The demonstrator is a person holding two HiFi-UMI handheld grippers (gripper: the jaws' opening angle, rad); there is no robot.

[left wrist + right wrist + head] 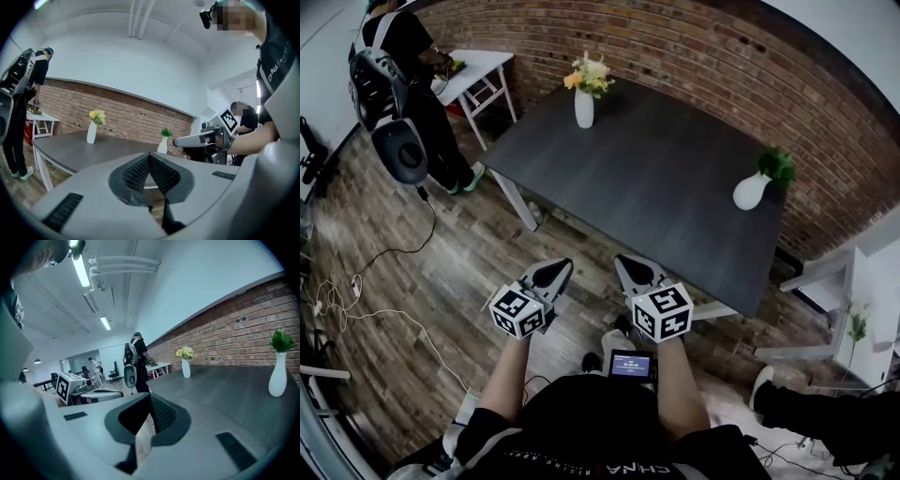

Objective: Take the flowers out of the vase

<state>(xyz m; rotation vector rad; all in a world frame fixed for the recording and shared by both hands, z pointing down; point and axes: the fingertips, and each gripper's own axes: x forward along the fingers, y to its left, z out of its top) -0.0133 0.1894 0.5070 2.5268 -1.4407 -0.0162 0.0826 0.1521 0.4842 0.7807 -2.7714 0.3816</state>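
Observation:
A white vase (583, 109) holding yellow and orange flowers (589, 75) stands near the far left corner of the dark table (656, 178). The same vase (92, 132) and its flowers (97, 116) appear small in the left gripper view, and the vase (186, 368) also in the right gripper view. A second white vase (750, 191) with a green plant (777, 165) stands at the table's right side. My left gripper (555, 272) and right gripper (630, 271) hover over the floor short of the table's near edge, both shut and empty, far from the flowers.
A person (408, 70) stands at a small white table (478, 70) at the back left. Cables (356, 291) trail over the wooden floor. A brick wall (722, 66) runs behind the dark table. White furniture (853, 309) stands at the right.

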